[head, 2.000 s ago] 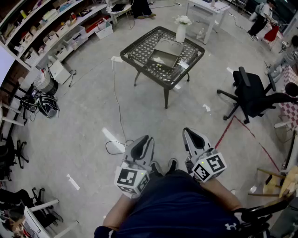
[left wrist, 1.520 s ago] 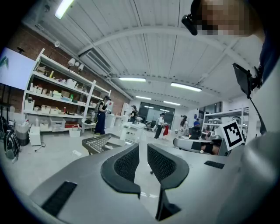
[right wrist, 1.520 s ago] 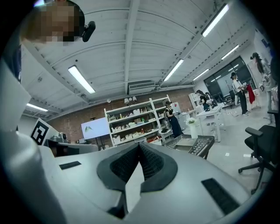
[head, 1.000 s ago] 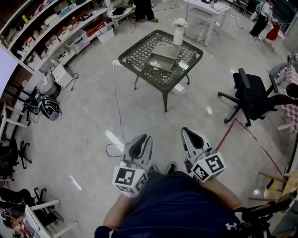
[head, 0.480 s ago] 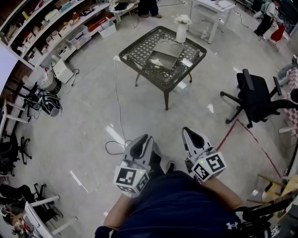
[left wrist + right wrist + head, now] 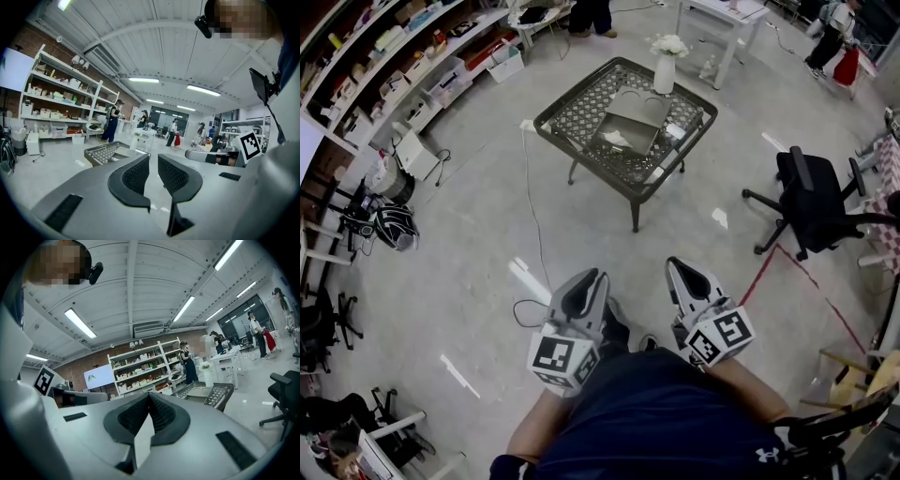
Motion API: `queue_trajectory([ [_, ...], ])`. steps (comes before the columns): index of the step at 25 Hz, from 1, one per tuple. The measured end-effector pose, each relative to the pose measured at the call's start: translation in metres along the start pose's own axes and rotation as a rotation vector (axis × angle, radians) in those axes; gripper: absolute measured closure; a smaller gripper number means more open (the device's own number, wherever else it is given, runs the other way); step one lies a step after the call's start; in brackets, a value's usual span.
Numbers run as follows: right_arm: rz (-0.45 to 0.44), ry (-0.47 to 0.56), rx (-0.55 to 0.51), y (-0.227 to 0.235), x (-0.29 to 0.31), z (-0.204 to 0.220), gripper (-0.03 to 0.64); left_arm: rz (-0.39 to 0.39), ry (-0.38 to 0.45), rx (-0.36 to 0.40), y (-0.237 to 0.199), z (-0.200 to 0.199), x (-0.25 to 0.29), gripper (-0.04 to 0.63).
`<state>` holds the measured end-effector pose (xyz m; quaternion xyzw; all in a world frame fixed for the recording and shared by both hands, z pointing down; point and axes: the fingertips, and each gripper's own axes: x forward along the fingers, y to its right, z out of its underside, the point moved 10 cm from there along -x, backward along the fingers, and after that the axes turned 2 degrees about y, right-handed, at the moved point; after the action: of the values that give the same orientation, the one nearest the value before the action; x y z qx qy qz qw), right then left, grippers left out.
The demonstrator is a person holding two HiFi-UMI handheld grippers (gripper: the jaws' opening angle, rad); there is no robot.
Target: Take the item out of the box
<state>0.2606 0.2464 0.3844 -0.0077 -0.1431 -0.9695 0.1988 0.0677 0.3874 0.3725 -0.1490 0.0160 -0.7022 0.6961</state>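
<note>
A flat grey box (image 6: 636, 116) lies on a black lattice-top metal table (image 6: 581, 103) a few steps ahead, beside a white vase of flowers (image 6: 665, 64). Something pale (image 6: 617, 139) rests at the box's near end. Both grippers are held close to the body, far short of the table. The left gripper (image 6: 586, 289) is open, with a narrow empty gap between its pads (image 6: 136, 174). The right gripper (image 6: 689, 279) is shut with nothing in it, its tips touching (image 6: 149, 401). The table shows small in the left gripper view (image 6: 104, 152) and the right gripper view (image 6: 208, 393).
A black office chair (image 6: 811, 199) stands right of the table, with a red tape line (image 6: 773, 258) on the floor near it. A white cable (image 6: 534, 220) trails across the floor on the left. Shelves (image 6: 403, 66) line the left wall. A white table (image 6: 722, 17) stands behind.
The view has drifted as the person steps; the table sits slightly more to the left. Both grippers stay in front of the body with jaws unchanged.
</note>
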Motion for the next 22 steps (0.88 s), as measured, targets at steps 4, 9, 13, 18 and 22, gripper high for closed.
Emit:
queue_trajectory([
  [4,0.026,0.003,-0.003,0.003,0.027,-0.002,0.615,0.018,-0.001,0.001,-0.027,-0.008,0.017,0.525],
  [9,0.054,0.015,-0.003,0.001,0.059,-0.007,0.615,0.045,0.003,0.004,-0.059,-0.021,0.03,0.525],
  [13,0.072,0.03,-0.004,-0.008,0.079,-0.008,0.615,0.059,0.008,0.008,-0.084,-0.028,0.031,0.525],
  [18,0.091,0.036,-0.009,-0.02,0.099,-0.005,0.615,0.074,0.013,0.008,-0.112,-0.031,0.031,0.525],
  [22,0.098,0.025,-0.014,-0.025,0.107,-0.001,0.615,0.081,0.009,-0.005,-0.124,-0.026,0.031,0.525],
])
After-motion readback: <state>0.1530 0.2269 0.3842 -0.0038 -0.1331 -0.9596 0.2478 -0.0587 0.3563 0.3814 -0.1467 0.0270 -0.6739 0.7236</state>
